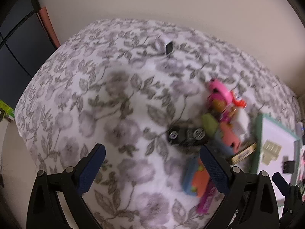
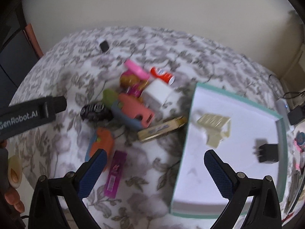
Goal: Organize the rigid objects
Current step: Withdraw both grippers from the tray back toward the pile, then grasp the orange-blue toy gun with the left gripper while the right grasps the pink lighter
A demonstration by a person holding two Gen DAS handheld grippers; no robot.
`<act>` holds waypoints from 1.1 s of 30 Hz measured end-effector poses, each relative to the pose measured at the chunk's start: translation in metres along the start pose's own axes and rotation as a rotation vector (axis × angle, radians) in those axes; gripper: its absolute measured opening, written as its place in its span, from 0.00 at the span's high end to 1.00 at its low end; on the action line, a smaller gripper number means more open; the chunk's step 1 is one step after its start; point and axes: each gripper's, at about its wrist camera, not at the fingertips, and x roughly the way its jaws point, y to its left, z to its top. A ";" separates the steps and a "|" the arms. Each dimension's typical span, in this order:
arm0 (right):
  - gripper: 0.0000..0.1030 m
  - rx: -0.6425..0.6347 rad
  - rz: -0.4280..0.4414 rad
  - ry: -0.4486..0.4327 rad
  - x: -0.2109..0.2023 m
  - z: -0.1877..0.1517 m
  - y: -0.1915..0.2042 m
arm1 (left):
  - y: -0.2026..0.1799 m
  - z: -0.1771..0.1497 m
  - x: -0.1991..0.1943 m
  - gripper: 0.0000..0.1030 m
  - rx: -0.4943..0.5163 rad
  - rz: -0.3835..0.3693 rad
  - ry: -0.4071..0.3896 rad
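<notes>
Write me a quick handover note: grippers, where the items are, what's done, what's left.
Left gripper: open, empty, over the floral cloth.
Right gripper: open, empty, at the near-left edge of the teal-rimmed box.
Done: cream plastic piece and black plug adapter lie in the box.
Left: the pile on the cloth, including pink toy, white cube, red can, gold tin, purple packet, orange toy.

A home bedroom, by the look of it. A floral bedsheet (image 1: 76, 95) covers a soft bed against a plain wall (image 1: 152, 0), with toys (image 2: 131, 99) heaped at two o'clock in the left wrist view.
</notes>
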 end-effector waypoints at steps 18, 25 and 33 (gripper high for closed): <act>0.27 -0.051 0.076 0.138 0.018 -0.012 0.020 | 0.000 -0.018 0.028 0.03 -0.022 -0.027 0.139; 0.42 -0.136 0.047 0.193 0.035 -0.019 0.039 | 0.003 -0.018 0.030 0.03 -0.032 -0.030 0.146; 0.62 -0.144 0.055 0.215 0.046 -0.017 0.047 | 0.002 -0.017 0.033 0.03 -0.033 -0.038 0.169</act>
